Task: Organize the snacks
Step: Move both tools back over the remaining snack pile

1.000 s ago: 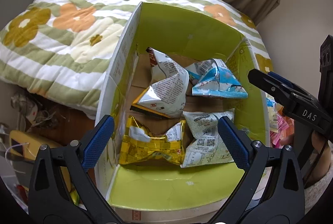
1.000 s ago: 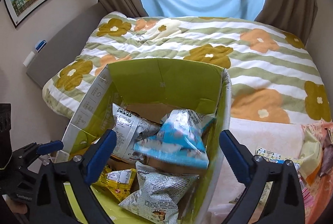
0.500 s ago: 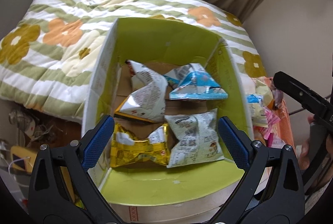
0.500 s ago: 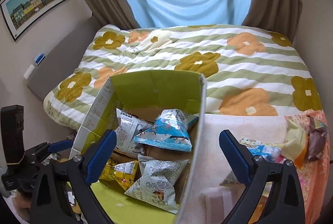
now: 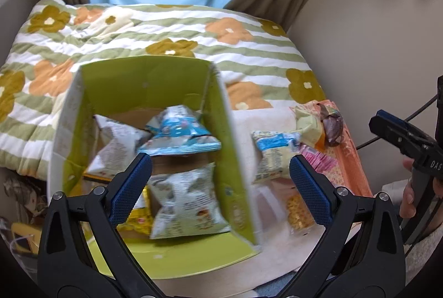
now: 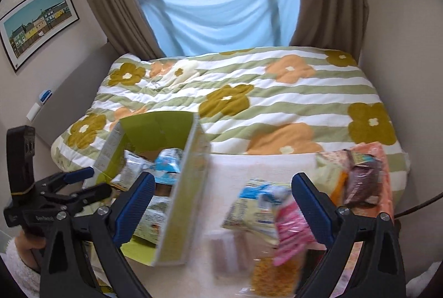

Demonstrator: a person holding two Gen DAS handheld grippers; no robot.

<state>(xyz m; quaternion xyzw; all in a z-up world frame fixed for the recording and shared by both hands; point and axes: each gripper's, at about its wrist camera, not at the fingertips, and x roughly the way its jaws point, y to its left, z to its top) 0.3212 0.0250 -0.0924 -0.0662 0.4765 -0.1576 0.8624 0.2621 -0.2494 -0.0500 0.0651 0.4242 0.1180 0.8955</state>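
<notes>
A: Where do the loose snacks sit?

B: On the pale cloth-covered surface (image 6: 243, 168) at the foot of the flowered quilt (image 6: 249, 93), beside the right wall of the open lime-green cardboard box (image 6: 177, 215). Nearest that wall lies a puffy yellow-and-blue foil packet (image 6: 256, 210), with a pink crinkly packet (image 6: 290, 231) touching its right side. A dark brown wrapped packet (image 6: 362, 179) lies near the right edge, on an orange cloth. Several packets already lie inside the box, among them a blue-and-white pillow bag (image 5: 181, 136).

A: And the grippers?

B: The right gripper (image 6: 221, 209) hangs above the loose pile, jaws spread wide, holding nothing. The left gripper (image 5: 220, 188) is equally wide and empty, over the box's right wall.

A: How would that yellow-and-blue packet handle?

B: I'd judge it light, air-filled and slick. The film will crumple and the contents could crush. Pinching the flat crimped seam at one end seems safest; a squeeze across the puffed middle may let it slide out. The view is motion-blurred, so seam direction is unclear.
</notes>
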